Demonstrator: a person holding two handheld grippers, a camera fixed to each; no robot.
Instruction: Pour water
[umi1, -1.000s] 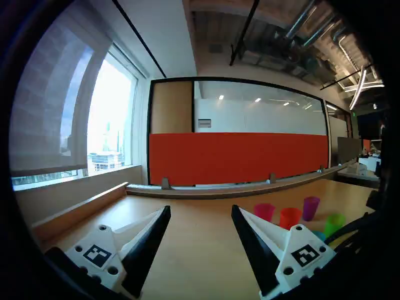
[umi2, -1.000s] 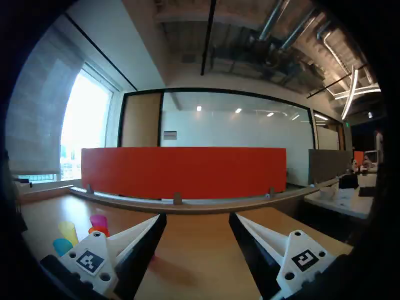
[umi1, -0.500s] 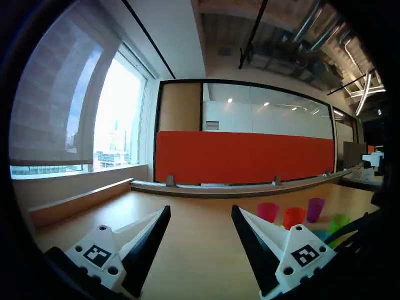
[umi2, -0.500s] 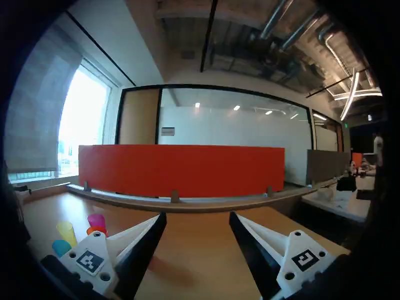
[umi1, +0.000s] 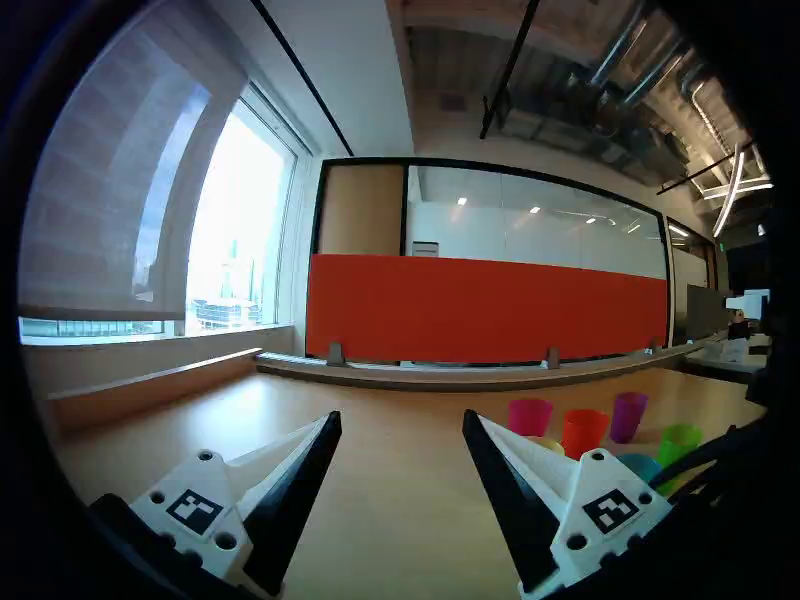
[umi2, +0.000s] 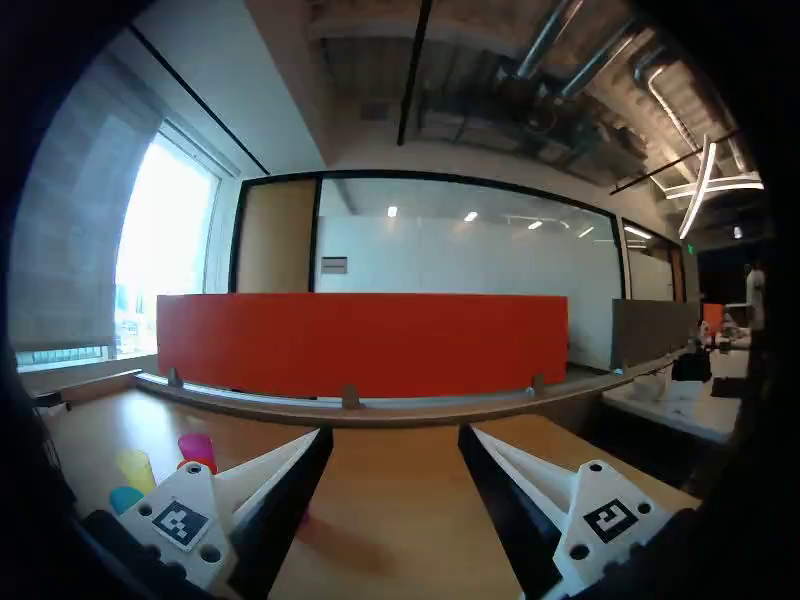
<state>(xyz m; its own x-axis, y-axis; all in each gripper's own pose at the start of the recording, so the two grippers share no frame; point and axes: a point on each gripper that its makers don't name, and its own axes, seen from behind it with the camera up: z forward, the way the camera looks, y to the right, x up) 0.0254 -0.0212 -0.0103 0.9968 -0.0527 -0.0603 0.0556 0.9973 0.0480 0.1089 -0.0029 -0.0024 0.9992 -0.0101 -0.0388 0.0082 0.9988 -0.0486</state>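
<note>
- Our left gripper has its two black fingers spread wide with nothing between them, held level just above the pale wooden table.
- Our right gripper is parted in the same way and carries nothing.
- The small coloured plastic cups stand upright in a loose cluster on the table, with their long axes vertical.
- In the left gripper view they lie ahead and to the right of the fingers. In the right gripper view the cups sit low on the left, partly behind the left finger.
- So the cluster lies between our two grippers, and either one must swing inward to reach a cup.
- The left gripper looks nearer to us, though the fisheye makes that uncertain.
- We cannot tell which cup holds water.
</note>
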